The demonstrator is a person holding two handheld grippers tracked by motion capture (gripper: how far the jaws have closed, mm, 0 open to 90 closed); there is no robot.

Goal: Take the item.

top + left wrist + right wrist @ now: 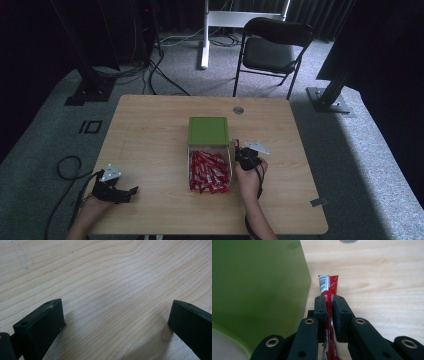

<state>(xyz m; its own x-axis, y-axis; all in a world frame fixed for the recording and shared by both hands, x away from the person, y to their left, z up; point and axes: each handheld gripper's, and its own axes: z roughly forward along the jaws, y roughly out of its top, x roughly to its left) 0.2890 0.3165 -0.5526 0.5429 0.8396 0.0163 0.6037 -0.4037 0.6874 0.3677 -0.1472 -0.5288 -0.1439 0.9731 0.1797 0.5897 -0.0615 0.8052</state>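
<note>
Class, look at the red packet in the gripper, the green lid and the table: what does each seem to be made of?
Red packet: probably thin glossy plastic film, crimped end, printed barcode.
Green lid: likely matte plastic, smooth and evenly coloured.
Table: pale wood or wood-look laminate, visible grain lines, dull sheen.

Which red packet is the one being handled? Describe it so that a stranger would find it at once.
On the wooden table find the green box with loose red packets in front of it. Just right of the box, the right tongs pinch one red packet. It alone sits upright and apart from the pile.
</note>
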